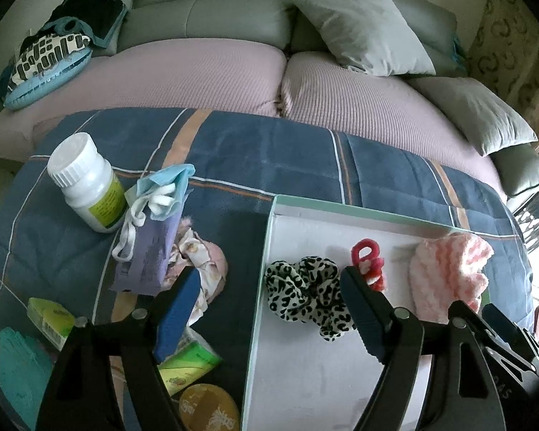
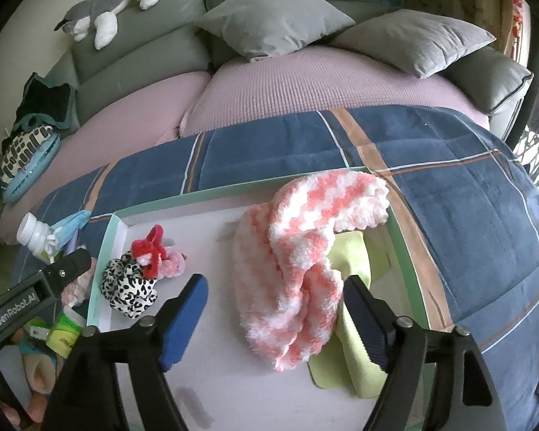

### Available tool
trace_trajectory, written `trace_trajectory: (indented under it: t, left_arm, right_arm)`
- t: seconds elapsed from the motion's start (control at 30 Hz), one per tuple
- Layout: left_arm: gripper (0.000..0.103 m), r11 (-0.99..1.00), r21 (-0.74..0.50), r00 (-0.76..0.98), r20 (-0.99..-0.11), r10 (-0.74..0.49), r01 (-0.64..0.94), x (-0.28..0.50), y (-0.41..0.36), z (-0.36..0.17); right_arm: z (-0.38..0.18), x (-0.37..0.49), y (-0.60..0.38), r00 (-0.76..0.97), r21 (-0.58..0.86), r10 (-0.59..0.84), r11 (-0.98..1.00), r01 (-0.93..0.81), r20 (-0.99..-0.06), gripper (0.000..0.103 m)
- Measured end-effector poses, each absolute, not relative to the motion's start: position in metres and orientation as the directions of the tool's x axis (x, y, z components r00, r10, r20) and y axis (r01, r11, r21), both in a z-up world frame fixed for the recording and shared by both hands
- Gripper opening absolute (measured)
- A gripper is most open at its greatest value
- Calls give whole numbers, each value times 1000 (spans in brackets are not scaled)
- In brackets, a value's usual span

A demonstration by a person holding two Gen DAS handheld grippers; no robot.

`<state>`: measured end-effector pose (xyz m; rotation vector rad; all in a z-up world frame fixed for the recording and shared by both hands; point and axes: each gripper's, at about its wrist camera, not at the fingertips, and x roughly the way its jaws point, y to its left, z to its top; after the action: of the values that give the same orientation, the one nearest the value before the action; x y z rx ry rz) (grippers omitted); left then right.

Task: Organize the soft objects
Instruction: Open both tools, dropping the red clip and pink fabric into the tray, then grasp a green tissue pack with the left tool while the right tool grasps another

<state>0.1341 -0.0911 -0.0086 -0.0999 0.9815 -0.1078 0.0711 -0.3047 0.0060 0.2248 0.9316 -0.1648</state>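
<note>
A white box with a green rim [image 1: 269, 251] [image 2: 118, 222] lies on the blue plaid blanket. In it lie a leopard scrunchie [image 1: 305, 294] [image 2: 129, 287], a red hair tie [image 1: 368, 258] [image 2: 149, 249], a pink-and-white knitted piece [image 1: 449, 273] [image 2: 298, 262] and a yellow-green cloth [image 2: 355, 273]. Left of the box lie a pink floral scrunchie [image 1: 204, 258], a blue face mask [image 1: 169, 186] and a purple packet [image 1: 151, 251]. My left gripper [image 1: 269, 287] is open and empty over the box's left edge. My right gripper [image 2: 275, 294] is open and empty, either side of the knitted piece.
A white pill bottle [image 1: 86, 183] stands at the left. Green tissue packs [image 1: 187, 359], a small green box [image 1: 50, 316], a teal item [image 1: 18, 366] and a round gold lid [image 1: 208, 409] lie near the front left. Grey pillows [image 2: 276, 14] and a plush toy [image 2: 107, 3] sit on the sofa behind.
</note>
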Motion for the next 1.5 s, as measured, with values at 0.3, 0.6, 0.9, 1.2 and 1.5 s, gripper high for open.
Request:
trace_trajectory:
  t: [0.3,0.6,0.9,1.2,1.5]
  left_arm:
    - [95,989,-146,561,-817,-132,20,132,-82,-4]
    - [95,989,-147,589,-799,-122,5,130,-67,10]
    - [95,987,-158,634,-765,-114,-13,121,-38,34]
    - [95,965,-173,679,-734,8,-199,111,34,52]
    - [95,938,-205,687,-726,46,-280,99,84,62]
  right_arm:
    - [13,68,-305,618,128,-44,964,231,-785,94]
    - [31,62,-300,650,116,-60,967,226,-758,95]
    - [47,64,-260,690,121,-4,984,132,-724,95]
    - [41,73,-202,700,166,134,986,-22,-701,95]
    - [34,78,-153,680,169,228,974,-154,-697,94]
